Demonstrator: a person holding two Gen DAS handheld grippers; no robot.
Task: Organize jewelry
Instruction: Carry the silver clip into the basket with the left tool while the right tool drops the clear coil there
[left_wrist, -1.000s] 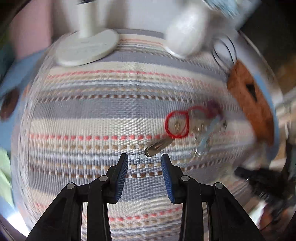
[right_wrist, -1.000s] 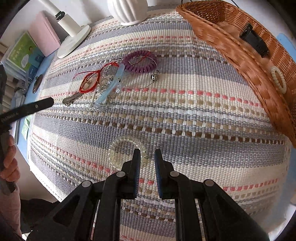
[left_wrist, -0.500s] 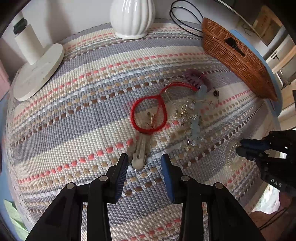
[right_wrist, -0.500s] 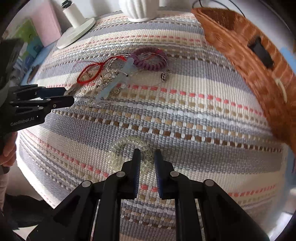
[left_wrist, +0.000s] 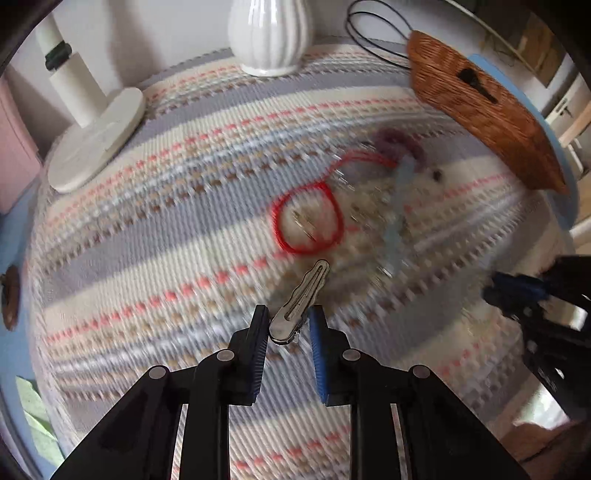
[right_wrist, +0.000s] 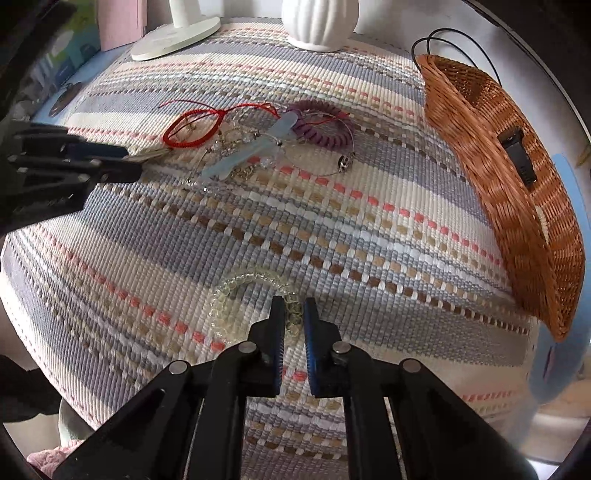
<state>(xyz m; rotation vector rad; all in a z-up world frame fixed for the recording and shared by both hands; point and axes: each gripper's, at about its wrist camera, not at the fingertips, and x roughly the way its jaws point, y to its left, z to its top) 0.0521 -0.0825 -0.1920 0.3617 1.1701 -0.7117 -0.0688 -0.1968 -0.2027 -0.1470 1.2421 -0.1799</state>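
Hair clip (left_wrist: 301, 301) now between closing left tongs (left_wrist: 286, 317) — lifted

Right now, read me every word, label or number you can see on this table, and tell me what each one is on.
No text can be read as it stands.
Print on the blue-green box: too blurred to read.
Faint marking on the body of the left tongs, whose jaws are closing with the silver hair clip between them: too dim to read.
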